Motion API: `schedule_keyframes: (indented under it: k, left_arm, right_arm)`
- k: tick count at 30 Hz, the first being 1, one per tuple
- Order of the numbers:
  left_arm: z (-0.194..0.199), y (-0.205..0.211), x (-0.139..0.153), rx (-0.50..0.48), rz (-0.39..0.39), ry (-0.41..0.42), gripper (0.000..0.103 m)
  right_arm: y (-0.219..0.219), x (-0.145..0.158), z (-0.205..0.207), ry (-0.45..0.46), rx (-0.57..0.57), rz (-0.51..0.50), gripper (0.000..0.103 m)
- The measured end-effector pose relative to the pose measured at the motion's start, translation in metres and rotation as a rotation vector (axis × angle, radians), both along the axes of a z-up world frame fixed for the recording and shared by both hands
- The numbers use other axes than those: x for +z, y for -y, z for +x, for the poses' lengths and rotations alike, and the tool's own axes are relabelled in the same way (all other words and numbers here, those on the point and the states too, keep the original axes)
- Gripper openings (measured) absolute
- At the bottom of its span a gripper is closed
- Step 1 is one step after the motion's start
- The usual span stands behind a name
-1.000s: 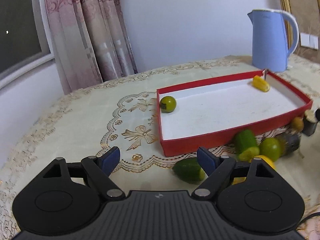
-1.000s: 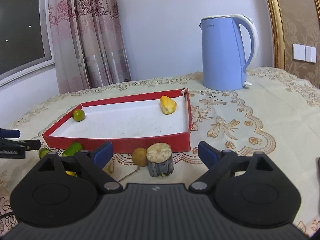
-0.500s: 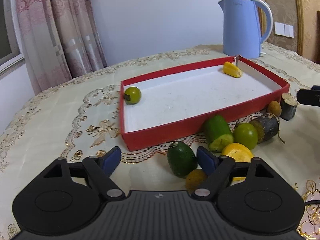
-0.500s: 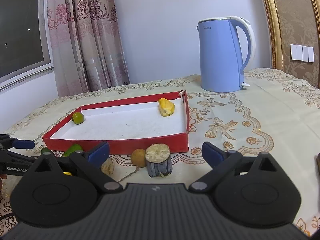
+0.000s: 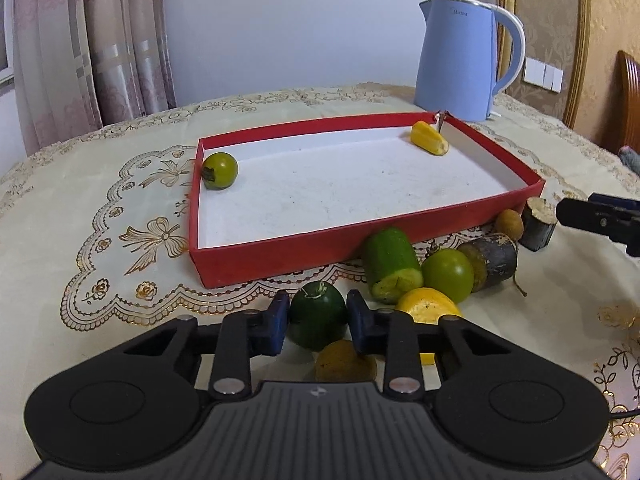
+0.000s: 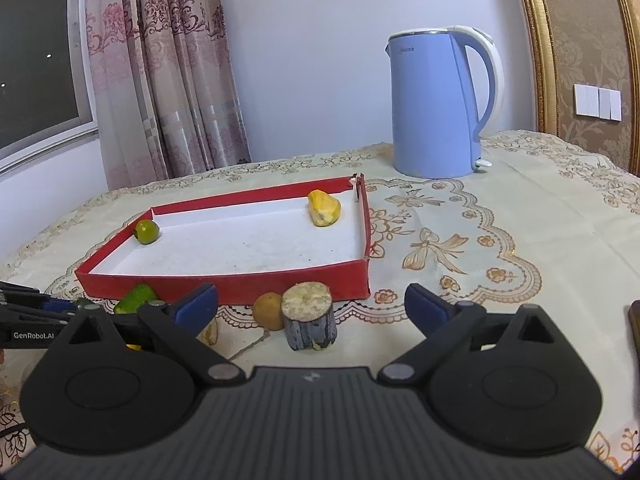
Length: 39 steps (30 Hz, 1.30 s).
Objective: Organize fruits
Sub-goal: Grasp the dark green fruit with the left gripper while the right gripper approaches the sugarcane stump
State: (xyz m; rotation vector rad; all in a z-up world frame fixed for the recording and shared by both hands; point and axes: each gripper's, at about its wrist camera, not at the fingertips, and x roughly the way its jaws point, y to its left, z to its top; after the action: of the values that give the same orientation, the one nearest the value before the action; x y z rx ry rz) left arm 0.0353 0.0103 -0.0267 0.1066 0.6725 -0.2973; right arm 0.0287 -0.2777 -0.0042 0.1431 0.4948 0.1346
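Down at 6 o'clock of the left wrist view, the left gripper [image 5: 318, 320] is now pinched onto a dark green fruit [image 5: 317, 315]; half a second back the jaws were wide with that fruit just ahead of them, so a fast close has just been made and both blue pads are pressed on its sides. It's not been lifted yet, by the look of it: it sits on the tablecloth [image 5: 100, 208] with a small brownish fruit [image 5: 344, 362] touching it from below. At about 3 o'clock of it, a cut green piece [image 5: 392, 266], a round green fruit [image 5: 448, 274] and a yellow piece [image 5: 426, 306] are bunched together. The red tray [image 5: 280, 254], up at 12 o'clock, holds only a green fruit at its left corner and a yellow piece at its far right corner.

Over on the right wrist view, the right gripper [image 6: 311, 304] is spread wide with nothing pinched; its jaws have crept further apart and it's otherwise unmoved. A grey stump-like piece [image 6: 309, 316] and a small tan fruit [image 6: 269, 311] sit between the jaws, untouched, at the tray's near wall.

So one pick is probably secured and a lift into the tray would be expected next; most fruit is not sorted yet.
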Motion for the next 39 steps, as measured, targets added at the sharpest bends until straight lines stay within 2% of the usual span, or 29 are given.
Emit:
schedule_keyframes:
  k: [3,6,9,11,15,19,22,26,31,37,39]
  left_arm:
    - [0.0,-0.005,0.0,0.015,-0.026,0.014,0.03]
    - [0.001,-0.013,0.0,0.032,-0.065,0.024,0.03]
    - [0.003,-0.019,0.001,0.059,-0.088,0.029,0.03]
    - [0.003,-0.021,0.001,0.069,-0.099,0.032,0.03]
    - [0.003,-0.021,0.0,0.056,-0.102,0.035,0.03]
    - [0.004,-0.02,-0.001,0.052,-0.096,0.035,0.03]
    - [0.004,-0.02,-0.001,0.051,-0.092,0.032,0.03]
    - [0.004,-0.017,-0.002,0.05,-0.08,0.036,0.03]
    - [0.005,-0.018,-0.002,0.051,-0.082,0.029,0.03]
    - [0.005,-0.017,-0.003,0.05,-0.077,0.024,0.03]
    - [0.005,-0.016,-0.003,0.048,-0.071,0.025,0.03]
  right_arm:
    - [-0.001,0.0,0.0,-0.004,0.01,-0.003,0.099]
    - [-0.005,-0.005,0.004,-0.06,0.041,-0.036,0.099]
    - [-0.006,-0.005,0.004,-0.066,0.049,-0.042,0.089]
    - [-0.006,-0.006,0.008,-0.085,0.065,-0.056,0.071]
    - [-0.004,-0.01,0.021,-0.138,0.081,-0.064,0.063]
    - [-0.008,-0.008,0.029,-0.129,0.098,-0.117,0.061]
    - [-0.011,-0.01,0.038,-0.148,0.121,-0.138,0.052]
    - [-0.01,-0.012,0.04,-0.151,0.15,-0.116,0.049]
    - [-0.007,-0.012,0.038,-0.159,0.138,-0.139,0.044]
    - [-0.013,-0.011,0.032,-0.146,0.083,-0.236,0.042]
    - [-0.018,-0.013,0.035,-0.156,0.101,-0.261,0.043]
